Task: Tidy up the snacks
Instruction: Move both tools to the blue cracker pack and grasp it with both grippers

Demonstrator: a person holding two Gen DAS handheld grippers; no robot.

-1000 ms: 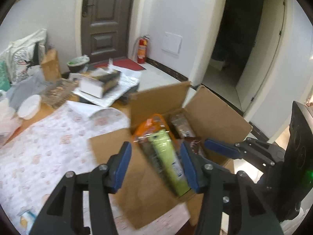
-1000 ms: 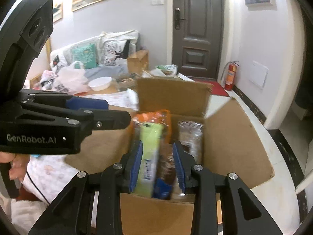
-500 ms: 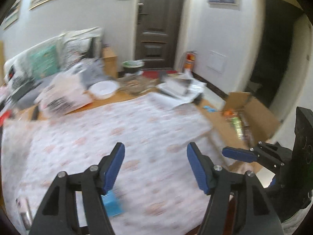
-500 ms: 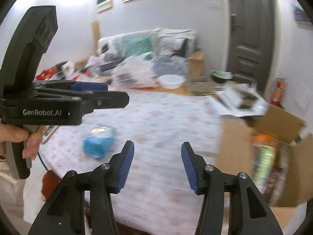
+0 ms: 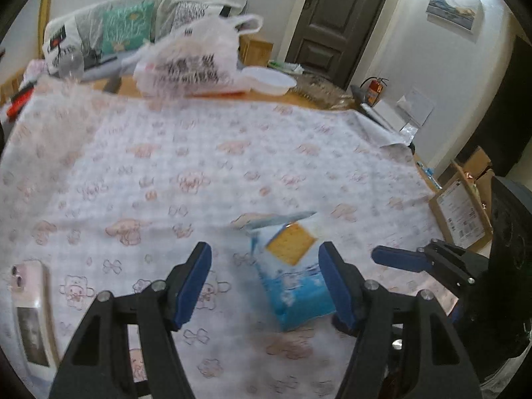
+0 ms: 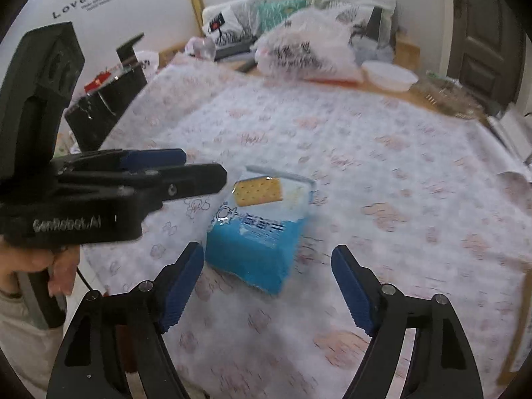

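A blue and white cracker packet lies on the patterned tablecloth; it also shows in the right wrist view. My left gripper is open and empty, with the packet just inside its right finger. My right gripper is open and empty, just short of the packet's near end. The left gripper shows from the side in the right wrist view, left of the packet. The cardboard box sits at the far right past the table edge.
A pink phone lies at the table's left front. A white plastic bag and a white bowl stand at the far side. A black object stands off the table's left edge.
Both grippers swung left, away from the cardboard box of snacks, to the cracker packet on the cloth. The right gripper opened from narrow to wide.
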